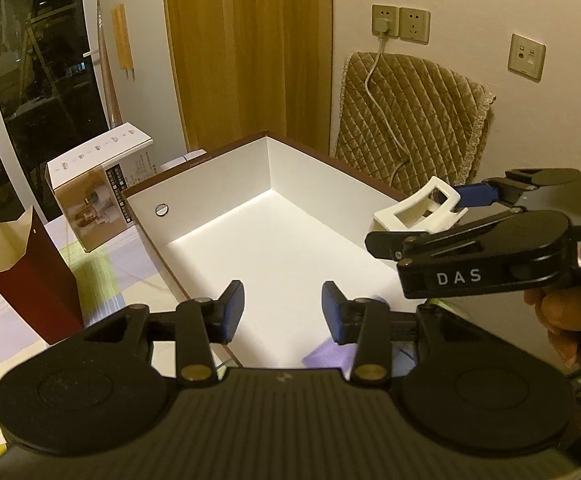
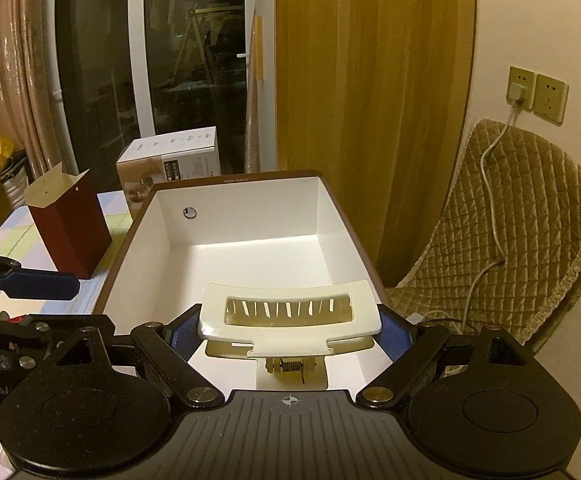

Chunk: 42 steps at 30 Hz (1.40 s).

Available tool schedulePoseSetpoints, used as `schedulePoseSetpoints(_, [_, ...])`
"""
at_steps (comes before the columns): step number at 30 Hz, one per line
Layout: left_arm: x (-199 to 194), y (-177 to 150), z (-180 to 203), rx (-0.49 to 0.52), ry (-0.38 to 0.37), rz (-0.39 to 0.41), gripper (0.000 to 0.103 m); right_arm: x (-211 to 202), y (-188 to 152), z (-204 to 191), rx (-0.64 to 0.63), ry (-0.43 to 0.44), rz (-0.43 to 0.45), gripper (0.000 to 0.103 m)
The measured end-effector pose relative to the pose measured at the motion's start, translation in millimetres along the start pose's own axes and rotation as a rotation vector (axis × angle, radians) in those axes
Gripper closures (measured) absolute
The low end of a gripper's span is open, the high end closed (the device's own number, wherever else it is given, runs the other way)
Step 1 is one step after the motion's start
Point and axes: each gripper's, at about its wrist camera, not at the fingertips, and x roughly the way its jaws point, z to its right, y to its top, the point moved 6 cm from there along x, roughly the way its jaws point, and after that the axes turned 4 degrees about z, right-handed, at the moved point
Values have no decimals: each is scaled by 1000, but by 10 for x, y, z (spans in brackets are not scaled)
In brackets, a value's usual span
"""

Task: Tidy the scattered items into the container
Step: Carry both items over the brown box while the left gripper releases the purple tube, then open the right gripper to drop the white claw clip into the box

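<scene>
The cream hair clip (image 2: 288, 314) is pinched in the right claw (image 2: 290, 330) above the white container (image 2: 250, 216); the left claw (image 1: 283, 310) stands parted, empty. It is best lowered before release.

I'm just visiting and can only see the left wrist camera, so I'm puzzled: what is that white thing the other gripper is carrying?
Observer: A white hair clip. The right wrist view shows a row of teeth through its slot.
Operator: Is it really gripped?
Observer: Yes. On the right gripper, the blue pads press on both ends of it.
Operator: Is there anything metal on it?
Observer: A small coil spring sits under its hinge tab.
</scene>
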Motion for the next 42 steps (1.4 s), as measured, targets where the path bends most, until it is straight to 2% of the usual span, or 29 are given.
schedulePoseSetpoints(10, [-71, -26, -67, -7, 20, 4, 66, 84, 40, -89, -25, 28, -6, 13])
schedulePoseSetpoints(19, [-114, -66, -154, -25, 39, 3, 63, 140, 46, -64, -22, 20, 4, 13])
schedulePoseSetpoints(20, [-116, -71, -157, -26, 40, 2, 63, 143, 42, -58, -18, 20, 5, 9])
schedulePoseSetpoints(21, [-121, -77, -155, -27, 41, 1, 63, 140, 41, -54, -16, 17, 10, 0])
schedulePoseSetpoints(23, [-131, -88, -161, -29, 42, 0, 63, 113, 55, -51, -12, 19, 34, 0])
schedulePoseSetpoints(34, [-227, -136, -252, -42, 64, 0, 63, 46, 100, -61, -21, 30, 40, 0])
schedulePoseSetpoints(39, [-360, -192, -325, -62, 88, 3, 60, -46, 143, -116, -11, 41, 51, 0])
schedulePoseSetpoints(42, [-466, -260, -394, -75, 113, 2, 54, -131, 177, -178, -3, 52, 58, 0])
